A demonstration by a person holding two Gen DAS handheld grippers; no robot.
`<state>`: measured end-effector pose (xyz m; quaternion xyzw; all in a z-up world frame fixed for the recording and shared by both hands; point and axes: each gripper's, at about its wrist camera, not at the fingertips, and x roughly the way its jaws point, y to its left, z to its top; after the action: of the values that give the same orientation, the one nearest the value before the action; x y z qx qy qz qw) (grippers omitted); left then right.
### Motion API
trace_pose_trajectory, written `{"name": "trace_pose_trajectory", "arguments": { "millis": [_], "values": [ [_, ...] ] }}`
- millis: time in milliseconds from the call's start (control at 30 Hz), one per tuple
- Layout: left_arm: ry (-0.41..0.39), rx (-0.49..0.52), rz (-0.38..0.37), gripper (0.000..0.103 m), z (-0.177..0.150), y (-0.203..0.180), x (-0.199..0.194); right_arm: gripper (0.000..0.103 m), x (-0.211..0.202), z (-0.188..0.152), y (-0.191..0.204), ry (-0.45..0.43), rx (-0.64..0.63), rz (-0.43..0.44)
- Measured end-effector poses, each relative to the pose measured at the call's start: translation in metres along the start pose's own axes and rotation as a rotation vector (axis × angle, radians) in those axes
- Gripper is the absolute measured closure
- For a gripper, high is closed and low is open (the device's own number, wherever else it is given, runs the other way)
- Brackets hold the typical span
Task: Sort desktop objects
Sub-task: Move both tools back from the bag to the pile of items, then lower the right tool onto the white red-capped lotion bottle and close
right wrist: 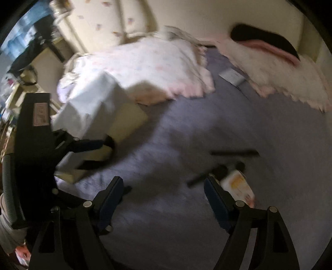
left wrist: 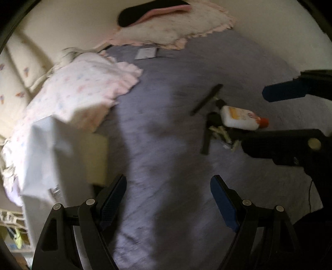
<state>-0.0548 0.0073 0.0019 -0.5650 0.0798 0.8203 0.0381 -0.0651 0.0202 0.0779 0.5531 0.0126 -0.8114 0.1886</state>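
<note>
A white lotion bottle (left wrist: 240,118) with an orange cap lies on the grey-blue bed sheet (left wrist: 166,135) among several dark stick-like items (left wrist: 207,99) and some pale clutter (left wrist: 220,134). My left gripper (left wrist: 168,197) is open and empty, hovering over bare sheet left of the pile. My right gripper (right wrist: 164,195) is open and empty; the bottle (right wrist: 238,183) lies just beyond its right finger (right wrist: 215,201). The right gripper also shows at the right edge of the left wrist view (left wrist: 290,116), open around the bottle's cap end. A white box (right wrist: 93,108) stands at the left.
A pink-frilled quilt (left wrist: 83,87) lies behind the box (left wrist: 51,153). A pillow (left wrist: 176,29) with a black and pink item (left wrist: 153,10) sits at the headboard. A small white card (left wrist: 146,53) lies on the sheet. The left gripper shows in the right wrist view (right wrist: 91,153).
</note>
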Motion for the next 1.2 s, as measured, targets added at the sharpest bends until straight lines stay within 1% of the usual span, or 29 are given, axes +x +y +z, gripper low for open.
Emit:
{"name": "trace_pose_trajectory", "arguments": {
  "millis": [100, 167, 233, 333, 400, 467, 533, 667, 800, 900, 1033, 1067, 1133, 1167, 1200],
  "values": [
    [-0.014, 0.036, -0.03, 0.02, 0.009, -0.023, 0.018, 0.025, 0.007, -0.019, -0.032, 0.002, 0.049, 0.0],
    [-0.019, 0.06, -0.032, 0.02, 0.012, -0.036, 0.028, 0.025, 0.012, -0.038, -0.05, -0.01, 0.042, -0.004],
    [-0.028, 0.093, -0.043, 0.02, 0.014, -0.049, 0.038, 0.025, 0.019, -0.056, -0.061, -0.011, 0.007, -0.02],
    [-0.034, 0.12, -0.072, 0.02, 0.017, -0.064, 0.054, 0.025, 0.024, -0.081, -0.068, -0.065, -0.101, -0.122],
    [-0.055, 0.111, -0.107, 0.02, 0.017, -0.07, 0.06, 0.025, 0.028, -0.093, -0.076, -0.098, -0.146, -0.146],
    [-0.075, 0.079, -0.138, 0.02, 0.019, -0.073, 0.068, 0.026, 0.033, -0.098, -0.088, -0.115, -0.149, -0.134],
    [-0.095, 0.047, -0.157, 0.02, 0.019, -0.074, 0.073, 0.026, 0.039, -0.096, -0.103, -0.133, -0.126, -0.119],
    [-0.111, 0.027, -0.143, 0.02, 0.017, -0.071, 0.083, 0.026, 0.053, -0.084, -0.127, -0.142, -0.102, -0.069],
    [-0.113, 0.04, -0.105, 0.02, 0.012, -0.063, 0.092, 0.026, 0.072, -0.072, -0.139, -0.092, -0.119, -0.028],
    [-0.106, 0.036, -0.115, 0.02, 0.012, -0.057, 0.098, 0.025, 0.087, -0.065, -0.144, -0.054, -0.159, 0.013],
    [-0.119, 0.023, -0.155, 0.02, 0.014, -0.051, 0.098, 0.025, 0.116, -0.055, -0.147, 0.078, -0.261, -0.006],
    [-0.125, 0.02, -0.164, 0.02, 0.015, -0.051, 0.097, 0.025, 0.122, -0.052, -0.149, 0.098, -0.28, -0.002],
    [-0.122, 0.02, -0.172, 0.02, 0.016, -0.051, 0.096, 0.025, 0.134, -0.047, -0.153, 0.135, -0.309, 0.034],
    [-0.12, 0.023, -0.172, 0.02, 0.017, -0.051, 0.096, 0.025, 0.142, -0.044, -0.155, 0.169, -0.313, 0.055],
    [-0.122, 0.029, -0.17, 0.02, 0.017, -0.051, 0.095, 0.022, 0.147, -0.042, -0.156, 0.195, -0.312, 0.059]
  ]
}}
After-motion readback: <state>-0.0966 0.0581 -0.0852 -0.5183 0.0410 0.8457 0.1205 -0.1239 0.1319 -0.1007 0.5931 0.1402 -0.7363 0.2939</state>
